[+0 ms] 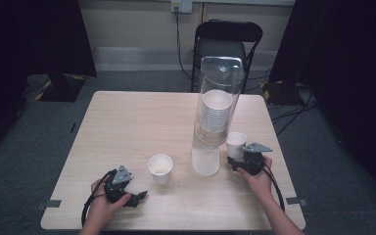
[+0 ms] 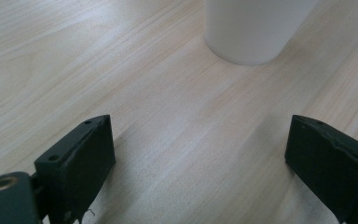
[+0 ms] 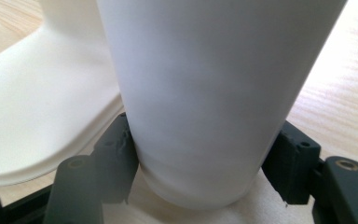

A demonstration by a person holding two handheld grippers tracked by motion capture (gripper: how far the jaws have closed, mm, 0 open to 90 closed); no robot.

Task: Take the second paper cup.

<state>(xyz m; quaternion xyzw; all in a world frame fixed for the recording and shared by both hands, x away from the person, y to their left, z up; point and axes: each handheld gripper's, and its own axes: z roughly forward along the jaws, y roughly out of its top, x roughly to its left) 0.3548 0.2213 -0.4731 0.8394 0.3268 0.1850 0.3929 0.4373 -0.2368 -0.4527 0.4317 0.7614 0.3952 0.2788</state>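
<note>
Pale wooden bench point(image 1: 127, 127): right gripper point(image 3: 200, 158) jaws clamp a paper cup point(image 3: 214, 93) beside the dispenser point(image 1: 214, 112), not yet placed; left gripper point(image 2: 200, 154) jaws gape empty, another cup point(image 2: 254, 28) standing ahead of them.

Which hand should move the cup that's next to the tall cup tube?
Right. The right gripper already has its jaws around that paper cup; the left gripper is open near the other cup.
</note>
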